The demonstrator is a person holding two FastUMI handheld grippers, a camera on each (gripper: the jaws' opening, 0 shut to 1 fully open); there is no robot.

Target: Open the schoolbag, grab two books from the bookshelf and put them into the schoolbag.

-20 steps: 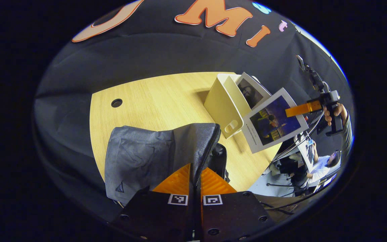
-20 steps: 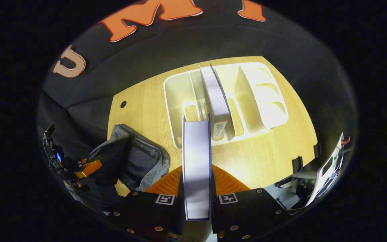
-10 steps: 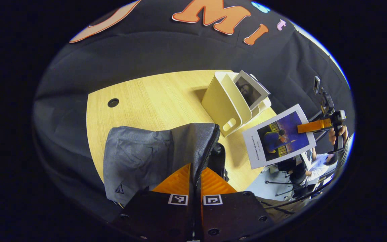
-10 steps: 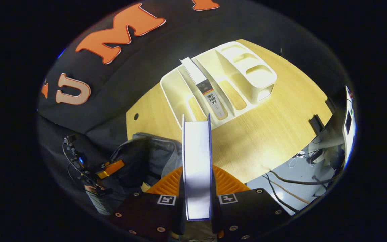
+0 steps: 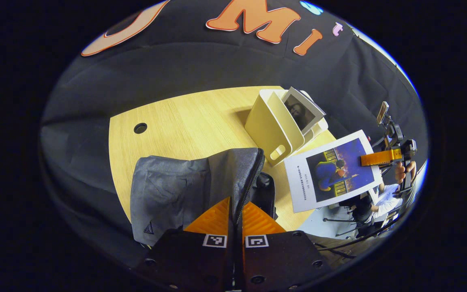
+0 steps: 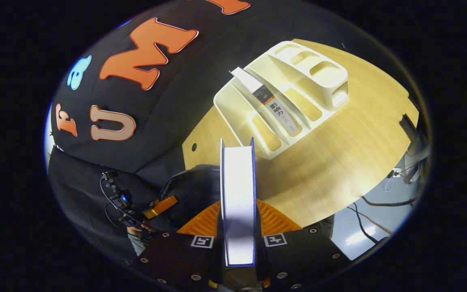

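My right gripper (image 6: 237,211) is clamped on a book (image 6: 238,194), held in the air above the table (image 6: 339,150); a second book (image 5: 300,111) stands in the bookshelf (image 6: 290,101); my left gripper (image 5: 235,213) pinches the schoolbag (image 5: 185,182) by its zipper edge.

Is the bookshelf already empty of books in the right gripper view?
No, one book stands in a slot of the bookshelf, while the right gripper holds another.
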